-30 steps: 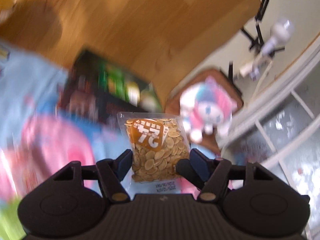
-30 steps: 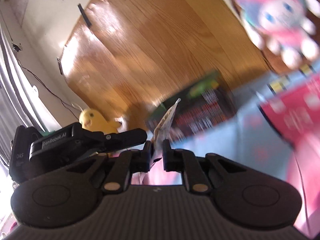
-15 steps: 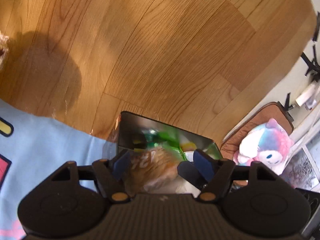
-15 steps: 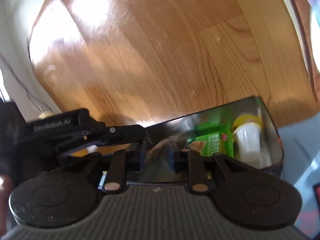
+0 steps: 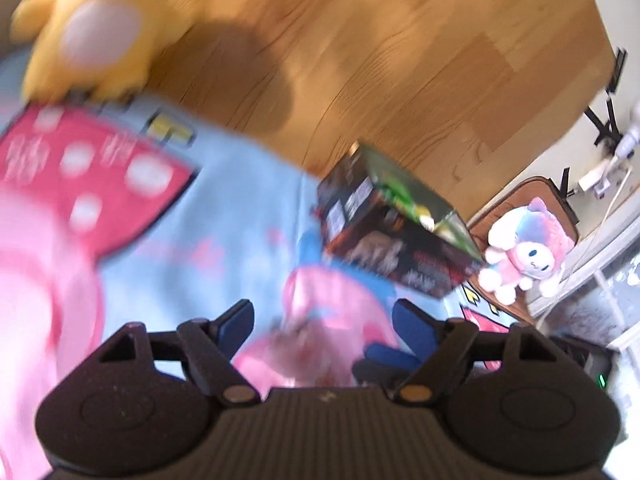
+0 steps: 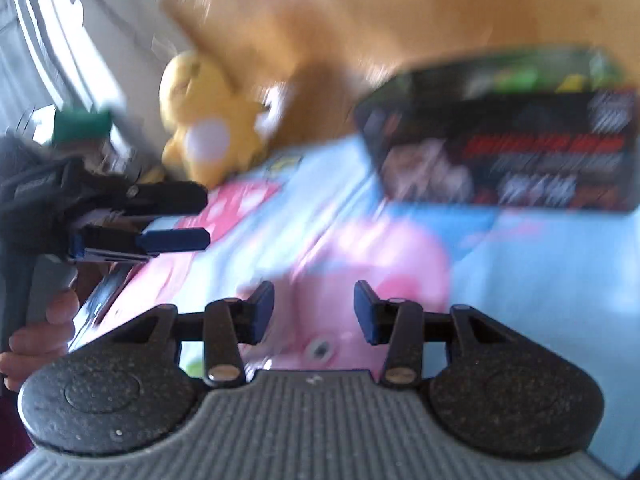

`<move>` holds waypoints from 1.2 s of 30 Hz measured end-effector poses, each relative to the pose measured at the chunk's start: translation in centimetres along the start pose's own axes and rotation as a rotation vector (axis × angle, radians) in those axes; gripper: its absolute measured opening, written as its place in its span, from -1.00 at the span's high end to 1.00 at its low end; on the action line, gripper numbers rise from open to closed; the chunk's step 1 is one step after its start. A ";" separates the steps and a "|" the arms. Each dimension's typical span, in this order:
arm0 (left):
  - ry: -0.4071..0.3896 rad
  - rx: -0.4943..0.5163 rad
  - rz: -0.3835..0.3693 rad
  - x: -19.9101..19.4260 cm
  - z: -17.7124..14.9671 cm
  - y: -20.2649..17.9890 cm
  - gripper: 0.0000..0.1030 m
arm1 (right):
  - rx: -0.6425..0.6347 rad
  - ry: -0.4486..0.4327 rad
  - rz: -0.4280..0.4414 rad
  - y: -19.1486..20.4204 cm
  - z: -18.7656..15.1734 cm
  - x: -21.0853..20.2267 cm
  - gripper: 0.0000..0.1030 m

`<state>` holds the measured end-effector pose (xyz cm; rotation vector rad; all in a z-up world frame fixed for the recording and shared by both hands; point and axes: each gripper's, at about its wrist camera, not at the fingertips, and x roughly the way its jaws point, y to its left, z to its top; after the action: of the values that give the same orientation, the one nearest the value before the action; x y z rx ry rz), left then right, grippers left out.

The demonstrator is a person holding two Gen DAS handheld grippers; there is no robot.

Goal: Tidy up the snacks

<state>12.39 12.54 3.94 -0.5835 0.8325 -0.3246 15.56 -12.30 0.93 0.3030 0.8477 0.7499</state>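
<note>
A dark snack box (image 5: 396, 240) with green packets inside stands on the blue and pink mat (image 5: 224, 240), at the mat's far edge. It also shows in the right wrist view (image 6: 508, 148), upper right. My left gripper (image 5: 326, 320) is open and empty, low over the mat, short of the box. My right gripper (image 6: 314, 306) is open and empty above a pink patch of the mat (image 6: 560, 280). The left gripper (image 6: 176, 216) shows at the left of the right wrist view, held in a hand. Both views are blurred.
A yellow plush (image 5: 92, 28) sits at the mat's far left corner, also in the right wrist view (image 6: 208, 120). A pink and white plush (image 5: 528, 248) sits on a brown cushion right of the box. Wooden floor (image 5: 400, 52) lies beyond the mat.
The seed packet held by my right gripper over the box is gone from view. Both grippers have pulled back from the box and are open and empty over the mat.
</note>
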 end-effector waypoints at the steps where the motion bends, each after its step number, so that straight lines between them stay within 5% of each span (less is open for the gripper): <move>1: 0.004 -0.023 -0.014 -0.2 -0.7 0.6 -0.53 | -0.002 0.016 0.002 0.2 0.0 0.2 0.09; 5: 0.039 -0.073 -0.030 0.8 -2.9 2.2 -0.40 | -0.073 0.059 -0.007 1.6 -0.1 1.0 0.14; 7: 0.040 -0.065 -0.067 1.3 -3.2 2.1 -0.10 | -0.095 0.098 0.012 2.2 -0.2 1.7 0.54; 11: 0.034 -0.057 -0.058 1.7 -2.4 1.2 -0.07 | -0.101 0.055 0.003 2.6 0.0 1.5 0.76; 23: -0.082 0.174 -0.156 5.8 8.2 -9.0 -0.07 | -0.082 -0.339 -0.147 -0.4 8.3 -3.2 0.76; 36: -0.010 0.150 -0.087 14.9 10.0 -9.0 -0.09 | 0.008 -0.356 -0.247 -6.4 10.5 -0.1 0.60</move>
<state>29.19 1.67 5.73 -0.4814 0.7666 -0.4593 26.60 -16.39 4.36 0.3205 0.5383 0.4441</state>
